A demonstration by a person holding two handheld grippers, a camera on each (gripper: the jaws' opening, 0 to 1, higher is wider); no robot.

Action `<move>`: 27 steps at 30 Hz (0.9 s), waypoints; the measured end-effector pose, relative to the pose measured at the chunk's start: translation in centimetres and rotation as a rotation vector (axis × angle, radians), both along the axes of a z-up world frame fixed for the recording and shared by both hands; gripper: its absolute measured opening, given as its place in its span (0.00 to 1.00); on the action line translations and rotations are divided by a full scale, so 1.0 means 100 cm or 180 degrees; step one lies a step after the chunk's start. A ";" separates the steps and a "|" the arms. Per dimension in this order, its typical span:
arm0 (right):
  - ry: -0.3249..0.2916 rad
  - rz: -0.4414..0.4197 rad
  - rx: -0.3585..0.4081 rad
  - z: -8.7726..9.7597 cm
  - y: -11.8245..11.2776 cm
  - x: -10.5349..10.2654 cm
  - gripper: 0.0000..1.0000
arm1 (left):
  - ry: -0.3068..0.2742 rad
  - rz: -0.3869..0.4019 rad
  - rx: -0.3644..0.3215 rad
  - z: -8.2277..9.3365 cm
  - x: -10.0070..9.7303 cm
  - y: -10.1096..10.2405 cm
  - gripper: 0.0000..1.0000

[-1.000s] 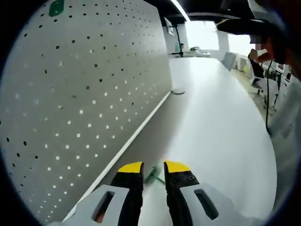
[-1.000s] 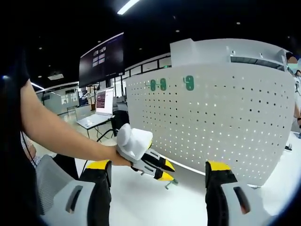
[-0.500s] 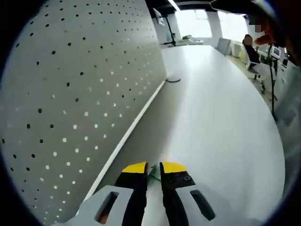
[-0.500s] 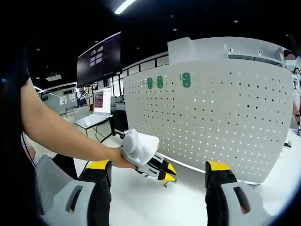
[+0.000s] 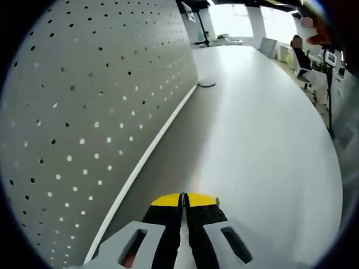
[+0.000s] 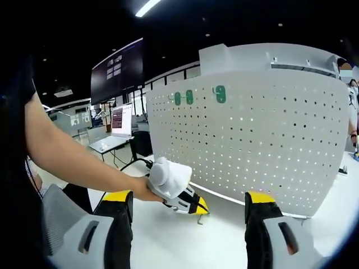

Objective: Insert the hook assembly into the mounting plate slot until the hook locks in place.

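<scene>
Your white pegboard dotted with holes (three green hooks on top), yellow-tipped black left gripper, white table.

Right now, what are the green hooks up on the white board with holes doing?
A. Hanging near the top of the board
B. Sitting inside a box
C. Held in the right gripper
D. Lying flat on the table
A. In the right gripper view, the green hooks hang in a row near the top edge of the board, well above the table, and the right gripper stands open with nothing between its jaws.
</scene>
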State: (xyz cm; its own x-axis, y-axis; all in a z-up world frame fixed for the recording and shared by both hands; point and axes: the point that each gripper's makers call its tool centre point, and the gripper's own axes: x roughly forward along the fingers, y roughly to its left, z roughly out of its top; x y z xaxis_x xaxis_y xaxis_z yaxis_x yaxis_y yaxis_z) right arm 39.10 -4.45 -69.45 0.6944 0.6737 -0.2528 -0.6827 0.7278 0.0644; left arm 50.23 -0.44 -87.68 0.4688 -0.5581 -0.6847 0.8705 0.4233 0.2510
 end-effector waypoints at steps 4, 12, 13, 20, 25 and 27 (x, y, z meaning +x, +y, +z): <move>0.0001 0.0013 0.0002 0.000 0.001 0.000 0.80 | -0.0016 0.0011 0.0022 0.000 0.001 0.000 0.02; 0.0002 0.0010 -0.0012 0.000 0.000 0.000 0.80 | 0.0003 0.0076 0.0024 0.000 0.002 0.002 0.02; -0.0001 0.0010 -0.0012 0.000 0.000 0.000 0.80 | 0.0002 0.0077 0.0020 0.001 0.001 0.003 0.02; -0.0031 0.0044 -0.0016 0.004 0.005 -0.002 0.80 | -0.0015 0.0206 -0.0112 0.017 0.003 0.011 0.01; -0.0056 0.0091 -0.0027 0.007 0.010 -0.005 0.79 | -0.0028 0.0292 -0.0191 0.026 0.000 0.017 0.01; -0.0070 0.0109 -0.0034 0.009 0.012 -0.006 0.79 | -0.0030 0.0317 -0.0201 0.027 -0.001 0.019 0.01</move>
